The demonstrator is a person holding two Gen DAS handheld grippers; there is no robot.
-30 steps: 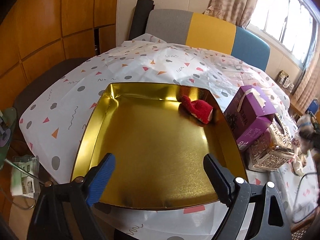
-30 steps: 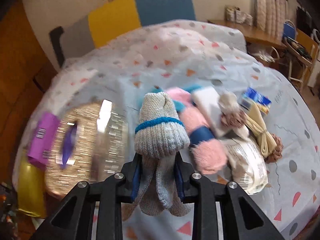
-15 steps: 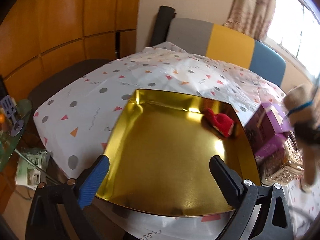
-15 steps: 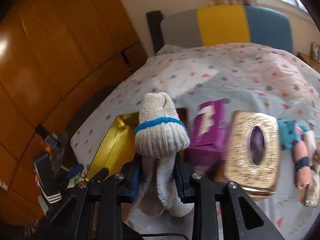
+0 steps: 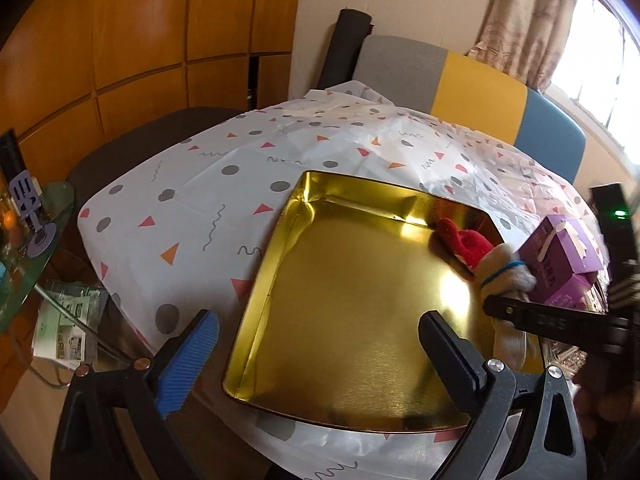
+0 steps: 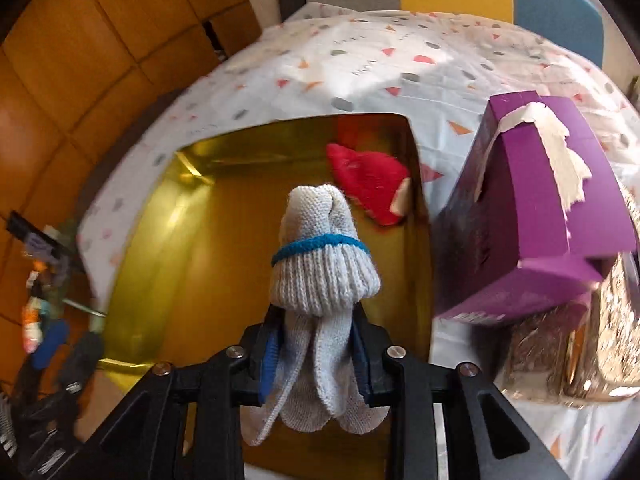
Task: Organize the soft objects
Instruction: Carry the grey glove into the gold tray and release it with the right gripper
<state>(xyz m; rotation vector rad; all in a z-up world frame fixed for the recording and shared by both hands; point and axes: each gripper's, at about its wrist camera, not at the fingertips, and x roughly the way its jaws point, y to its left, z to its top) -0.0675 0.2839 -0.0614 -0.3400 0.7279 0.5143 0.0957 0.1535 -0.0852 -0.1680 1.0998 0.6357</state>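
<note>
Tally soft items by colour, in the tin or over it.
Red: 1, mitten lying in the gold tin.
Grey: 1, rolled socks clamped in the right gripper above it.
Total: 2

We see a table under a white patterned cloth (image 5: 224, 184), a gold tray (image 5: 360, 320) lying flat on it, and just beside the tray a purple box (image 6: 532, 208) leaning on a glittery basket (image 6: 580, 352).
</note>
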